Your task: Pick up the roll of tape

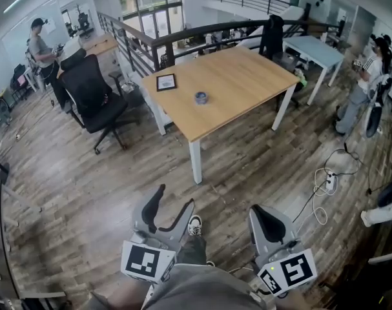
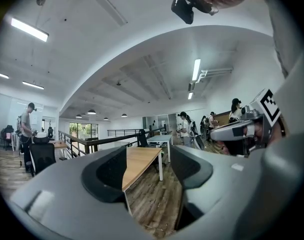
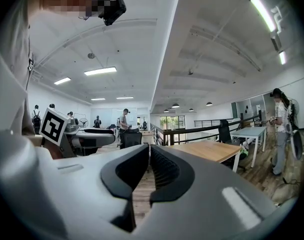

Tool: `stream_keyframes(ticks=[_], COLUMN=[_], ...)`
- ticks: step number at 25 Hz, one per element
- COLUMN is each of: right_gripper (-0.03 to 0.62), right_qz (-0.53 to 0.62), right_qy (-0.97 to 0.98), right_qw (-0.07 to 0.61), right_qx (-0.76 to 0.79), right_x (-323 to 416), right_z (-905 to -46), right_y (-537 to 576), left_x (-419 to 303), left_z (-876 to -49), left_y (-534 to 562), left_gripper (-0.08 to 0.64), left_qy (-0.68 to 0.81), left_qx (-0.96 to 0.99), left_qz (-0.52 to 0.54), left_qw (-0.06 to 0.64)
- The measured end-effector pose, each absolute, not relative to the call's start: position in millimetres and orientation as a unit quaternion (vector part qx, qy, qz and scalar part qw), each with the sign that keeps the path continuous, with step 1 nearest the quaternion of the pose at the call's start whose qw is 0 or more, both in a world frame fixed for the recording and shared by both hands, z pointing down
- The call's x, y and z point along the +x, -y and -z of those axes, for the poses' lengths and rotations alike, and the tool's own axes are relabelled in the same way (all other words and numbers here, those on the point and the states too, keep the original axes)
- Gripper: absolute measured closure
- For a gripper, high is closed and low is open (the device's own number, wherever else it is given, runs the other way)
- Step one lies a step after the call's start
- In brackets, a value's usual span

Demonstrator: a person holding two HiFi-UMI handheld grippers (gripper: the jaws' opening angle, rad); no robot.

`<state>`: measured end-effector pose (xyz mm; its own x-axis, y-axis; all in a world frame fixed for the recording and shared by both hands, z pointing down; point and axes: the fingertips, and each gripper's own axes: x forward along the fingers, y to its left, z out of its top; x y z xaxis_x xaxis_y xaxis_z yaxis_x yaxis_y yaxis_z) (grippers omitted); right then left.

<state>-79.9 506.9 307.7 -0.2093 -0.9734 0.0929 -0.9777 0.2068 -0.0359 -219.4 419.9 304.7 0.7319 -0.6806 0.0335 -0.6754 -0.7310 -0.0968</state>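
A small blue-grey roll of tape (image 1: 201,97) lies near the middle of a wooden table (image 1: 241,76), far ahead of both grippers. My left gripper (image 1: 175,197) hangs low over the wooden floor in the head view. It is open, with nothing between its dark pads (image 2: 111,170). To its right, my right gripper (image 1: 265,213) is shut and holds nothing. The left gripper view shows the table (image 2: 139,162) between the spread jaws of the left gripper (image 2: 149,160). The right gripper (image 3: 148,151) has its jaws together, with the table (image 3: 212,150) beyond to the right.
A dark framed square (image 1: 166,82) lies on the table behind the tape. A black office chair (image 1: 92,99) stands left of the table and a white table (image 1: 315,47) stands behind right. A power strip with cables (image 1: 330,183) lies on the floor at right. People (image 1: 367,82) stand at both sides.
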Motion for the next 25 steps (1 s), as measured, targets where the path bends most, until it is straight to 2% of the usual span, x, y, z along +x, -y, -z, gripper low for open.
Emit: stream_keyframes(ticks=[11, 17, 21, 25], right_gripper=[0.571, 0.571, 0.571, 0.571], right_qz=[-0.058, -0.068, -0.076, -0.081], right_qy=[0.773, 0.768, 0.767, 0.766], right_qw=[0.037, 0.042, 0.051, 0.041], right_qx=[0.631, 0.636, 0.635, 0.637], right_x=[-46.6, -37.1, -33.6, -26.5], right_z=[-309.7, -309.8, -312.2, -308.2], right_y=[-401.4, -318.4, -255.7, -194.7], left_x=[-190.0, -178.0, -168.6, -157.3], left_z=[-308.1, -312.7, -311.3, -313.7], left_y=[-311.5, -222.0, -161.5, -103.4], left_gripper=[0.3, 0.302, 0.302, 0.301], left_qy=[-0.363, -0.347, -0.341, -0.327], left_qx=[-0.93, -0.935, -0.937, -0.942], left_qz=[0.042, 0.063, 0.07, 0.075], left_qw=[0.022, 0.032, 0.005, 0.009])
